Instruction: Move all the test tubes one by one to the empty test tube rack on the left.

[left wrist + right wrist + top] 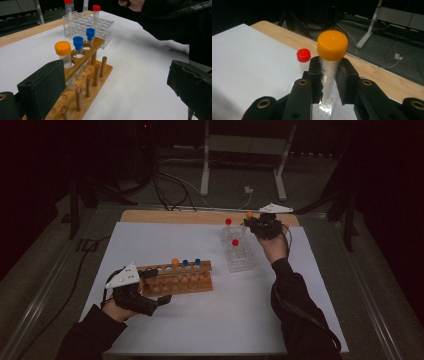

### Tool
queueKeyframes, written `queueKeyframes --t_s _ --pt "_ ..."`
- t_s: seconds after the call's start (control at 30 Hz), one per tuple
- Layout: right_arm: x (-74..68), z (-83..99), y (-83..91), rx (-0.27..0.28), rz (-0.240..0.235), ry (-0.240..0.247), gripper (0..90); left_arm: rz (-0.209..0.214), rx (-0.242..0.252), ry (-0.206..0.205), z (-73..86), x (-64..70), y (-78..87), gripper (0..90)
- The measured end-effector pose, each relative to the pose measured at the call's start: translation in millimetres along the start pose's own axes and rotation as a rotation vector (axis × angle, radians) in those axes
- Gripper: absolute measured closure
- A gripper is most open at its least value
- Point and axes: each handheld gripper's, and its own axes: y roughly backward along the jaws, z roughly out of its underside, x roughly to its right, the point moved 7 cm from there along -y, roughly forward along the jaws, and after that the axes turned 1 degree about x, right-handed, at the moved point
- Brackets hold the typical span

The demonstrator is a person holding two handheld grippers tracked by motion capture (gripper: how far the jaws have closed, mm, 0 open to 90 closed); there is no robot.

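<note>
Left tool (pixel 159 287) agape beside wooden rack (pixel 180 279); right tool (pixel 329 82) clamps orange-capped tube (pixel 331 65).

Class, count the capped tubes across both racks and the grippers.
6: orange, blue and blue in the wooden rack; two red in the clear rack; one orange between the right gripper's fingers.

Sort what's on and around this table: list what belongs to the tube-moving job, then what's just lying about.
In the job:
- wooden rack, steadied by the left hand-held gripper
- clear rack
- orange-capped tube clamped in the right hand-held gripper
- red-capped tubes
- blue-capped tubes

Lying about:
- floor cables
- metal stand legs
</note>
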Motion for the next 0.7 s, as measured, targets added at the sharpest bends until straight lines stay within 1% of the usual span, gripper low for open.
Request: queueKeyframes --t_s 0.17,0.23,0.3,0.4,0.43,0.5,0.53,0.6,0.63,0.7 --pt "-4.6 -4.4 16.7 -0.003 -0.003 0.022 74.5 0.006 0.002 -0.001 -1.3 1.8 -0.3 2.7" --pt "-5.1 -3.5 23.5 -0.006 -0.007 0.021 74.5 0.008 0.003 -0.001 -2.0 2.4 -0.5 2.7" --pt "-6.7 -1.0 30.5 -0.015 -0.012 0.019 74.5 0.01 0.003 -0.003 -2.8 3.2 -0.6 2.7" --pt "-10.7 3.3 41.5 -0.026 -0.013 0.035 74.5 0.013 0.003 -0.007 -4.0 4.4 -0.6 2.7" --pt "-12.1 4.6 45.4 -0.03 -0.019 0.032 74.5 0.011 0.003 -0.009 -4.2 4.6 -0.6 2.7" --pt "-15.4 8.0 53.1 -0.037 -0.028 0.044 74.5 0.013 0.004 -0.009 -4.9 5.1 -0.5 2.7" --pt "-17.7 10.1 56.5 -0.044 -0.038 0.048 74.5 0.012 0.002 -0.01 -5.1 5.2 -0.6 2.7" --pt "-22.2 14.3 63.2 -0.053 -0.043 0.061 74.5 0.017 0.002 -0.007 -5.8 5.9 -1.1 2.7" --pt "-25.4 16.2 66.8 -0.051 -0.057 0.058 74.5 0.016 0.0 -0.01 -6.2 6.2 -1.5 2.7" --pt "-31.5 20.5 73.7 -0.053 -0.065 0.067 74.5 0.019 -0.001 -0.012 -7.1 7.1 -1.9 2.7"
